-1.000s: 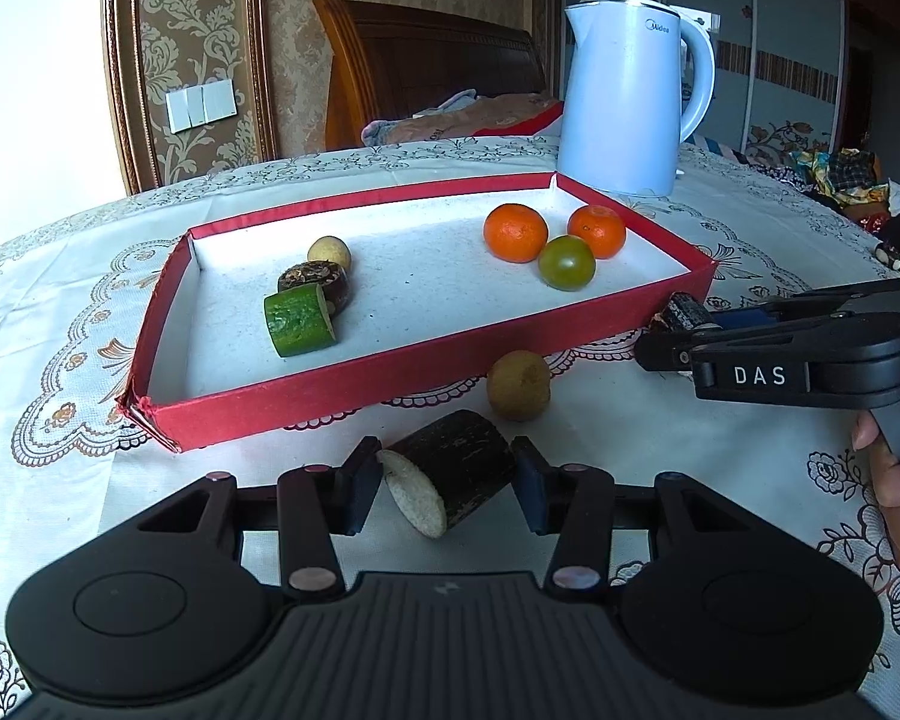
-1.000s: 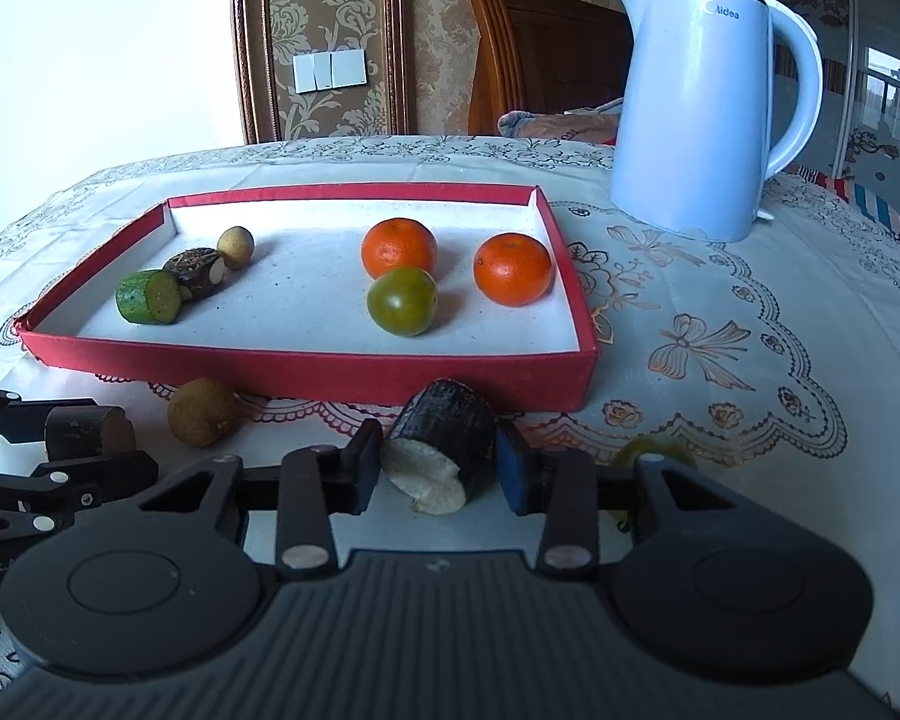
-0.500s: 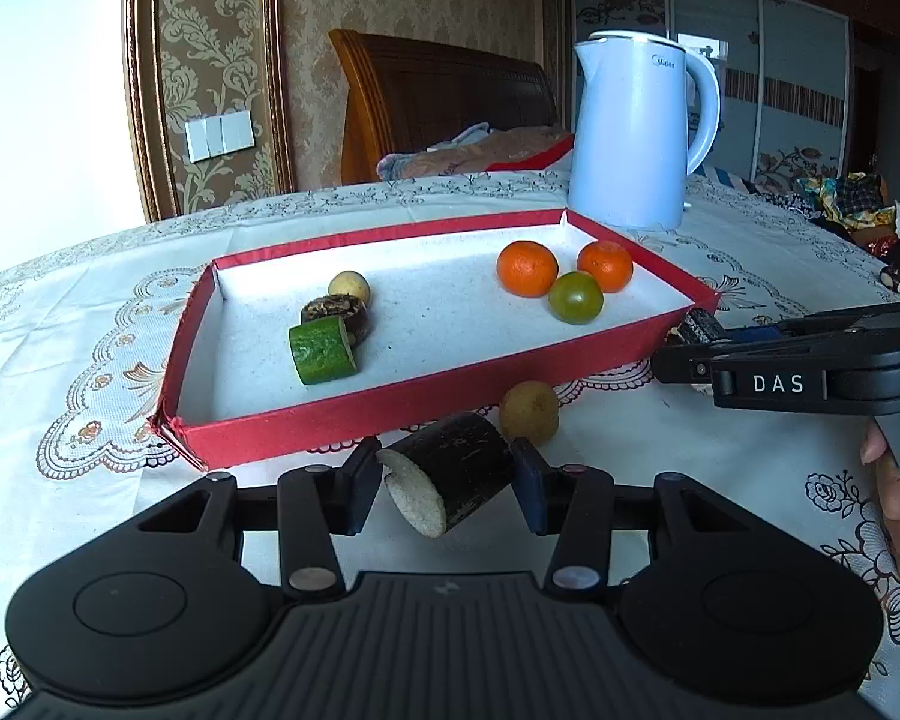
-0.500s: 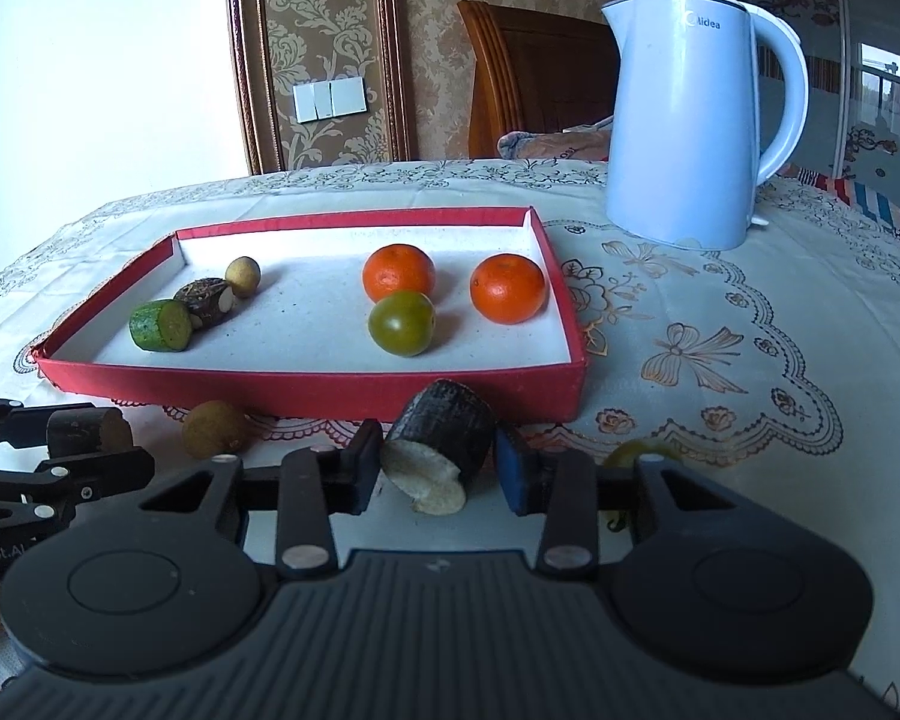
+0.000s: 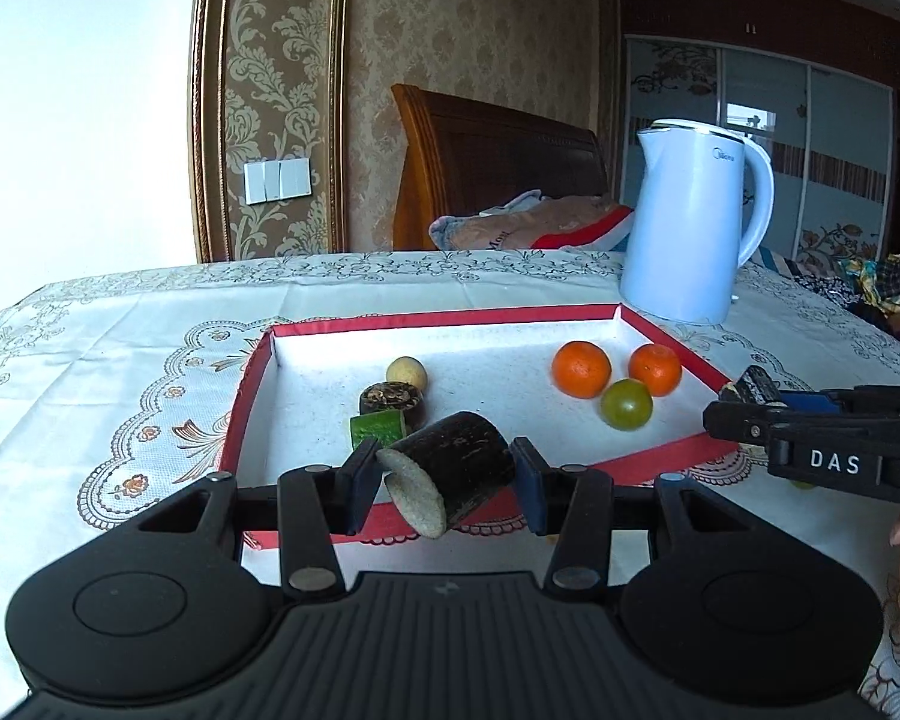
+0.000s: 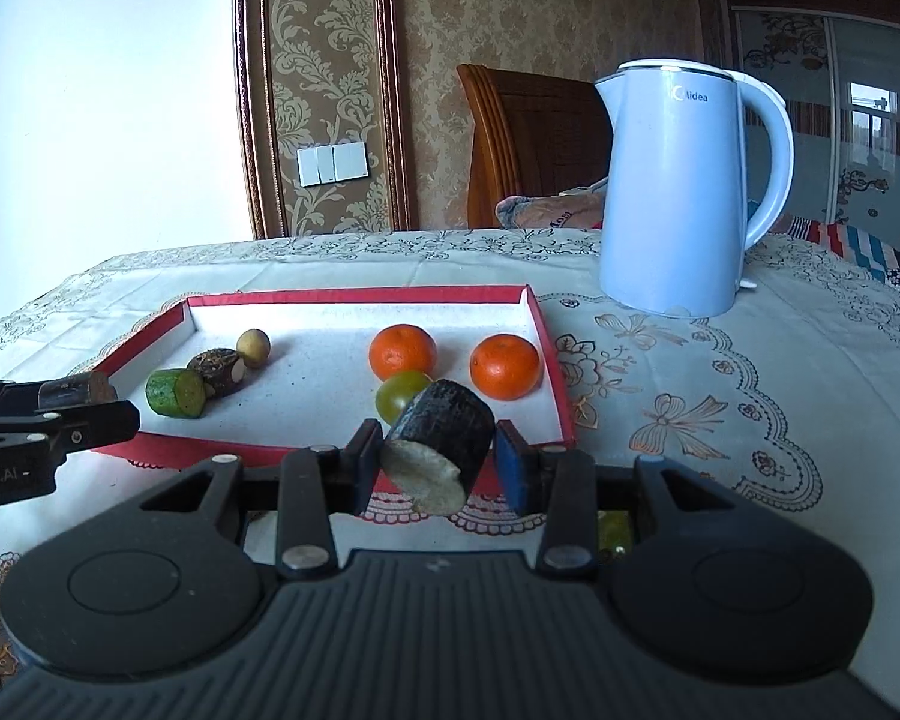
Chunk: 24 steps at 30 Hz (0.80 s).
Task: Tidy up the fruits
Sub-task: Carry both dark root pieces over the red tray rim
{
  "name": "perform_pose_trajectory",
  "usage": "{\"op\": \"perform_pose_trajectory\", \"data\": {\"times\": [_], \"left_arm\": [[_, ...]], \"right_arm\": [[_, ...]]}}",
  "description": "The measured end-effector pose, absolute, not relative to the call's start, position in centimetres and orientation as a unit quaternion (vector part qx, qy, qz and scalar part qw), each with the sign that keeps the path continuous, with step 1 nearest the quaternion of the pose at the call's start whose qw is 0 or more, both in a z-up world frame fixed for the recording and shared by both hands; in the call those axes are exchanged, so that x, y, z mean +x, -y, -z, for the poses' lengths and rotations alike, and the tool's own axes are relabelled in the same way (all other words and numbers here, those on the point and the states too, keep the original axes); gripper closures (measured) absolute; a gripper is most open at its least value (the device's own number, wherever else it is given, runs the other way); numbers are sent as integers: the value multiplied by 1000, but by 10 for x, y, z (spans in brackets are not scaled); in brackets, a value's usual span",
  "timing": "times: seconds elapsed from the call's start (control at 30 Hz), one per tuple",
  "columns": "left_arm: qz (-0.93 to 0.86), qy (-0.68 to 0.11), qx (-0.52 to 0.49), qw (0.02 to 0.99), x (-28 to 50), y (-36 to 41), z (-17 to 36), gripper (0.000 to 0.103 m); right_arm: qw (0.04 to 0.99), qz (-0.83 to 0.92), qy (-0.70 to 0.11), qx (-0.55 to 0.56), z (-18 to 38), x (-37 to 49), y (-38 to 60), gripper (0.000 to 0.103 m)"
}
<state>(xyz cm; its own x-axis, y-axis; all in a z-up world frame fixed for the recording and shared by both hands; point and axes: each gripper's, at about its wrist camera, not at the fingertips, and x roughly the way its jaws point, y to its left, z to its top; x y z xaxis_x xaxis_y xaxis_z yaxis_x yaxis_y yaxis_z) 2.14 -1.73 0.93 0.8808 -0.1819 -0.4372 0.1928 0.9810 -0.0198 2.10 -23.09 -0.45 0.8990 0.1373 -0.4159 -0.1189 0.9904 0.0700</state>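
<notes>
we have a dark stub with a pale cut end in each tool: the left gripper (image 5: 444,483) is pinching one dark stub (image 5: 450,474) between its pads, and the right gripper (image 6: 438,468) is pinching a second dark stub (image 6: 435,447) the same way, both held in the air just short of the near wall of the red tray (image 5: 252,384). we judge the step in hand to be carrying these two pieces over that wall and setting them down inside. in the left wrist view the tray's left group sits at about 12 o'clock from the held piece: a green chunk (image 5: 378,427), a brown slice (image 5: 391,397) and a small tan fruit (image 5: 406,372), close together. the two oranges (image 5: 581,369) and the green tomato (image 5: 626,402) cluster toward 2 o'clock. to do it well we should keep each piece high enough to clear the near wall, bring the left one down beside the brown slice and let go only once it rests, since a round stub can roll. the white floor between the two groups is the widest free room. the right tool already reaches in from 3 o'clock, so we should keep the two apart. the kettle (image 6: 684,192) stands behind the tray's far right corner, clear of our path.
</notes>
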Motion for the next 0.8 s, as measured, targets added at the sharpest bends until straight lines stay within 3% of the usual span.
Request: {"op": "perform_pose_trajectory", "data": {"times": [0.8], "left_arm": [[42, -266, -3, 963, 81, 27, -1, 57]], "right_arm": [[970, -39, -240, 7, 5, 99, 211, 65]]}}
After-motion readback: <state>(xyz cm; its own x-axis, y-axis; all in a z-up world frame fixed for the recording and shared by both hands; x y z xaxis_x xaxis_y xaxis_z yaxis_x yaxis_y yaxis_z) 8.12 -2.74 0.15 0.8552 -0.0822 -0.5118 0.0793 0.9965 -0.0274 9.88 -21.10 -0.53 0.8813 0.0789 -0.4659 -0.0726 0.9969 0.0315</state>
